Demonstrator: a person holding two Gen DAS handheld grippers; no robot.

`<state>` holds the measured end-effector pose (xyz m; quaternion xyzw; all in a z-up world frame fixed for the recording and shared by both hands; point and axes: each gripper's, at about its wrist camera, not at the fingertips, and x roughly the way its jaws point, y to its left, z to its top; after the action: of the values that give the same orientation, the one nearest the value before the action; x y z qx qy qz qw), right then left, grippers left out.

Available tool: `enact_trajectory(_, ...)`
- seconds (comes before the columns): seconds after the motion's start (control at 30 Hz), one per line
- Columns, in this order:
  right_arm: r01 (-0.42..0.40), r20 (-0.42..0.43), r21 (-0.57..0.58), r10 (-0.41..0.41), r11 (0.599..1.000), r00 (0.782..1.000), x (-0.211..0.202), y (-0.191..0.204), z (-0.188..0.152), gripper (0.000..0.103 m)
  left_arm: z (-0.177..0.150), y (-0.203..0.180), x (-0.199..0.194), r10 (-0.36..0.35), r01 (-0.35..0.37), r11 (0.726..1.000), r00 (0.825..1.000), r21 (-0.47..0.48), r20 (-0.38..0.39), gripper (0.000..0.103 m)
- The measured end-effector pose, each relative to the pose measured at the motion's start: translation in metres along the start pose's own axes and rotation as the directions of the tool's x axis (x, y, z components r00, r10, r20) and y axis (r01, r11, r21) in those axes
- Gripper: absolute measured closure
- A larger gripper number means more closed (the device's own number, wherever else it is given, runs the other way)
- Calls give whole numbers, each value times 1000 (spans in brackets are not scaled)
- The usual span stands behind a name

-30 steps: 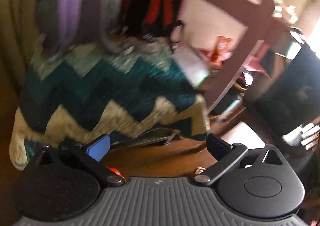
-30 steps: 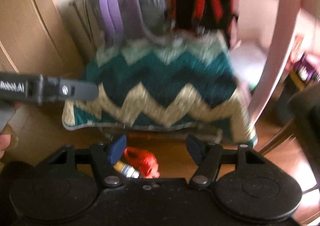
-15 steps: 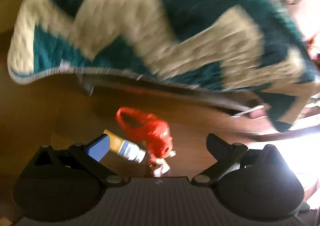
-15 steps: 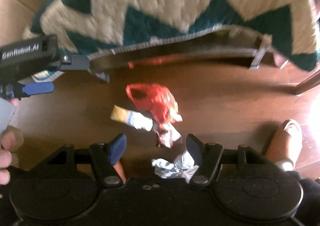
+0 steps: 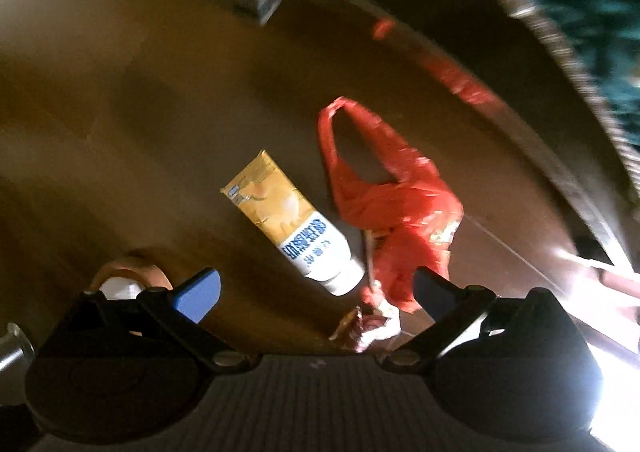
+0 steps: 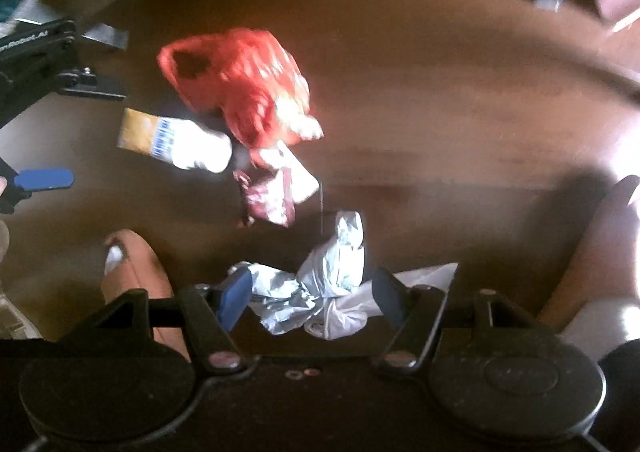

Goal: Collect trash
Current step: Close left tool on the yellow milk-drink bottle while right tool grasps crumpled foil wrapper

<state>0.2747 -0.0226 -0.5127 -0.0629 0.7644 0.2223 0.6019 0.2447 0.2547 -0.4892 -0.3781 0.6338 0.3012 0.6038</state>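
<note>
Trash lies on a brown wooden floor. A red plastic bag (image 5: 394, 208) (image 6: 244, 88) lies beside a yellow-and-white carton (image 5: 292, 224) (image 6: 176, 138). A crumpled pink-and-white wrapper (image 6: 274, 194) (image 5: 368, 326) sits just below them, and crumpled silver foil (image 6: 324, 280) lies nearest the right camera. My left gripper (image 5: 316, 290) points down above the carton's white end, open, nothing between its fingers. My right gripper (image 6: 310, 298) hangs open over the silver foil, its pads apart from it. The left gripper (image 6: 40, 92) also shows at the left edge of the right wrist view.
A teal-and-cream zigzag blanket (image 5: 592, 12) hangs over a metal frame (image 5: 460, 64) at the top right. A person's slippered feet (image 6: 132, 272) (image 5: 128, 280) stand close to the trash, another foot (image 6: 600, 244) at the right. Bare floor (image 5: 120, 92) stretches left.
Both grippers have dropped from facing the blanket and hanging bags to pointing down at the floor. The trash has grown much larger and closer in both views.
</note>
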Motion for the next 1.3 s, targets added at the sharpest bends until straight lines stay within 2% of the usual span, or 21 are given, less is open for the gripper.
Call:
enact_trajectory(0.13, 8, -47, 52, -5, 999, 999, 30, -11, 3, 37, 6, 2, 31, 24, -25, 1000, 998, -14, -51, 0)
enact_trajectory(0.3, -25, -73, 105, 33, 994, 997, 64, -17, 10, 37, 12, 13, 64, 41, -47, 997, 995, -59, -94, 0)
enact_trajectory(0.53, -36, -96, 133, 49, 990, 994, 89, -24, 14, 37, 17, 26, 90, 10, -25, 992, 992, -120, -126, 1)
enact_trajectory(0.7, -37, -101, 166, 55, 985, 993, 97, -29, 17, 38, 22, 31, 101, -3, -14, 992, 991, -128, -132, 2)
enact_trajectory(0.83, -19, -91, 151, 33, 988, 995, 100, -27, 19, 39, 23, 30, 105, 1, -16, 994, 991, -111, -130, 10)
enact_trajectory(0.9, -12, -87, 141, 25, 990, 996, 99, -24, 20, 39, 21, 25, 106, 2, -16, 994, 991, -104, -137, 19)
enact_trajectory(0.97, -2, -83, 124, 12, 992, 996, 99, -20, 21, 40, 18, 23, 109, 2, -16, 995, 989, -99, -146, 32)
enact_trajectory(1.0, 9, -82, 115, 1, 993, 997, 98, -18, 20, 44, 17, 21, 110, 5, -19, 995, 989, -95, -148, 34)
enact_trajectory(1.07, 27, -78, 106, -18, 994, 997, 103, -12, 18, 58, 18, 20, 113, 0, -14, 996, 989, -93, -149, 47)
enact_trajectory(1.13, 28, -76, 103, -21, 994, 997, 101, -12, 18, 58, 14, 17, 115, -6, -9, 995, 988, -95, -151, 54)
enact_trajectory(1.3, 39, -53, 82, -34, 996, 998, 90, -7, 20, 60, 11, 12, 106, 25, -35, 997, 991, -73, -131, 55)
